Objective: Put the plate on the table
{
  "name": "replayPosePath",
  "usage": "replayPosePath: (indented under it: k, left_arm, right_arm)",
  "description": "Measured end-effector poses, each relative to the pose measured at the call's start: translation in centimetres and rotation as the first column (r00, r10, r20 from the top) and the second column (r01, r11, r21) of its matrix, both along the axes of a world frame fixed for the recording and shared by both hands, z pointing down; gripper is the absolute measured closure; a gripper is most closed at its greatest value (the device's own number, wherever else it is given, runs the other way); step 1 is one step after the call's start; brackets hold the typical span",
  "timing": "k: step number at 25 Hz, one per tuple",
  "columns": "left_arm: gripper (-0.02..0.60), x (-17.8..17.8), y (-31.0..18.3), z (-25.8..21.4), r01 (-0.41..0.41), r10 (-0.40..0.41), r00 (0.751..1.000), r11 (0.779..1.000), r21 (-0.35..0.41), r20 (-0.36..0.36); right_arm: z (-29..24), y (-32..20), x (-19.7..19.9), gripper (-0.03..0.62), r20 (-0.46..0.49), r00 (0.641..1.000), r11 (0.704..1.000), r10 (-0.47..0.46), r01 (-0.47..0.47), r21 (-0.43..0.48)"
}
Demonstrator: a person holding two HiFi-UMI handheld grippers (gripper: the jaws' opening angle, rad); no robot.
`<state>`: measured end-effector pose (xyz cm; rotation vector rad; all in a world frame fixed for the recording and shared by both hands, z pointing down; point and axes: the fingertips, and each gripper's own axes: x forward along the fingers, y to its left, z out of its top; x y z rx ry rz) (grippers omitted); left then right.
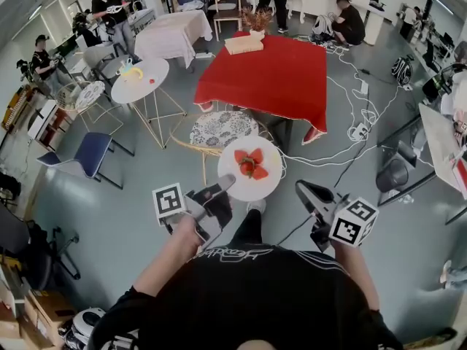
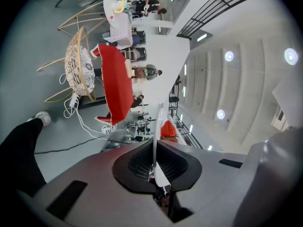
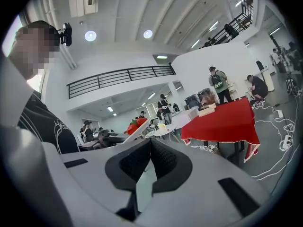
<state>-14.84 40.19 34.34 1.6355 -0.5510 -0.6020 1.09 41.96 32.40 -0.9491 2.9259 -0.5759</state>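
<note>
A white plate (image 1: 252,172) with cut strawberries (image 1: 249,163) hangs level above the grey floor, short of the red-clothed table (image 1: 271,75). My left gripper (image 1: 228,183) is shut on the plate's near-left rim. In the left gripper view the plate (image 2: 155,136) stands edge-on between the pads, with a strawberry (image 2: 169,128) beside it and the red table (image 2: 115,79) beyond. To the right of the plate, my right gripper (image 1: 305,188) is shut with nothing in it. The right gripper view shows its jaws (image 3: 149,143) closed together, the plate (image 3: 138,129) at left and the red table (image 3: 222,123) ahead.
A wicker chair with a patterned cushion (image 1: 220,130) stands between me and the red table. A box and dried flowers (image 1: 244,42) sit at the table's far edge. A round white table (image 1: 140,80) and a blue chair (image 1: 91,152) are at left. Cables (image 1: 352,126) trail across the floor at right.
</note>
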Motion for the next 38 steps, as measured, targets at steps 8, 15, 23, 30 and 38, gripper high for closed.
replayPosePath:
  k: [8, 15, 23, 30, 38]
  left_arm:
    - [0.561, 2.7, -9.8, 0.4, -0.045, 0.045, 0.999, 0.999, -0.009, -0.001]
    - [0.561, 3.4, -22.2, 1.0, -0.077, 0.077, 0.997, 0.996, -0.054, 0.01]
    - [0.561, 3.3, -37.2, 0.4, -0.109, 0.111, 0.993, 0.993, -0.052, 0.037]
    - [0.561, 2.5, -44.5, 1.1, -0.125, 0.127, 0.991, 0.99, -0.072, 0.031]
    - [0.561, 1.9, -46.6, 2.0, -0.128, 0.128, 0.992, 0.988, -0.086, -0.003]
  right_arm:
    - [1.0, -8.9, 2.6, 0.586, 0.016, 0.999, 0.998, 0.049, -0.049, -0.035]
    - [1.8, -20.5, 3.7, 0.586, 0.014, 0.996, 0.991, 0.086, -0.084, -0.106]
    - [0.9, -36.3, 2.7, 0.586, -0.006, 0.995, 0.987, 0.096, -0.096, -0.13]
    - [0.8, -43.4, 2.3, 0.586, -0.029, 0.989, 0.978, 0.143, -0.146, -0.151]
    - [1.5, -43.8, 2.1, 0.586, -0.067, 0.984, 0.967, 0.163, -0.173, -0.186]
